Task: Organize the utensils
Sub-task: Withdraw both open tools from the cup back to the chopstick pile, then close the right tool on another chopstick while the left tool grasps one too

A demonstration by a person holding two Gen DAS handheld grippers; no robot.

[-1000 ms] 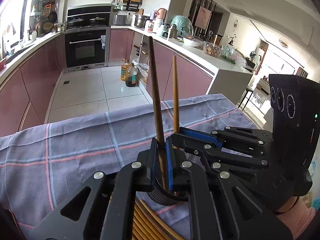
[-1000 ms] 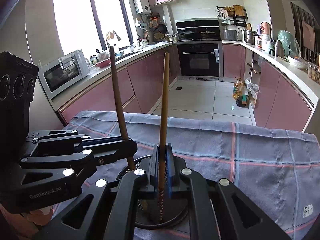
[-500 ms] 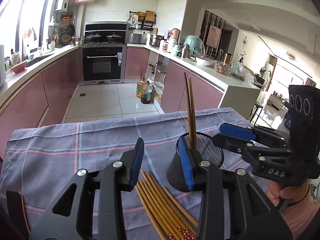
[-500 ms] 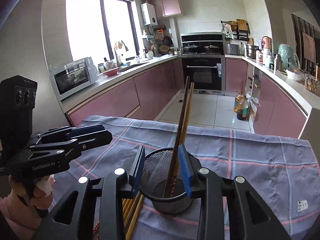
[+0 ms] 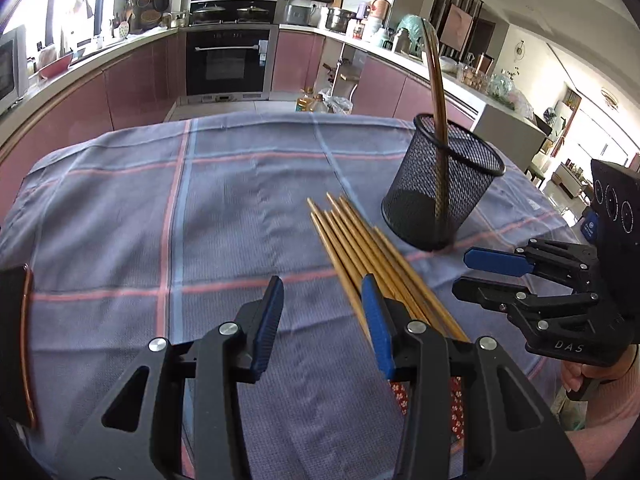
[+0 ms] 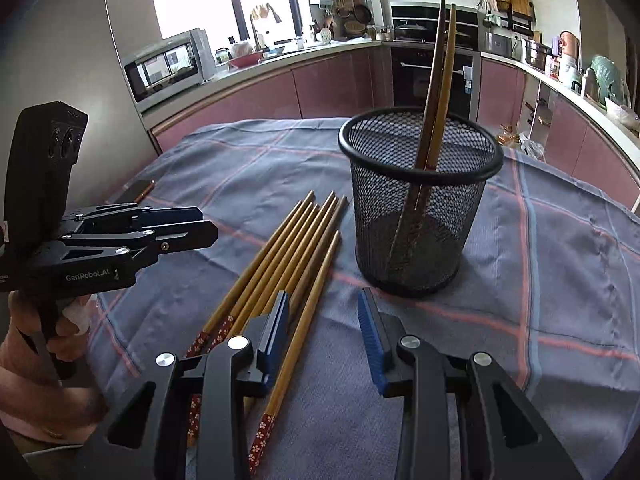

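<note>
Both tools have backed off the mesh cup (image 6: pixel 420 216), leaving loose chopsticks (image 6: pixel 288 264) beside it

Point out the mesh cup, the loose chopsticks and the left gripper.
mesh cup (image 6: pixel 416 240): right wrist view, front wall.
loose chopsticks (image 6: pixel 280 256): right wrist view, mid-shafts.
left gripper (image 5: pixel 322 320): left wrist view, between fingertips.

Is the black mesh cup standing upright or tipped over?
Upright: the mesh cup stands on its base on the cloth, rim up, with two chopsticks leaning inside.
</note>
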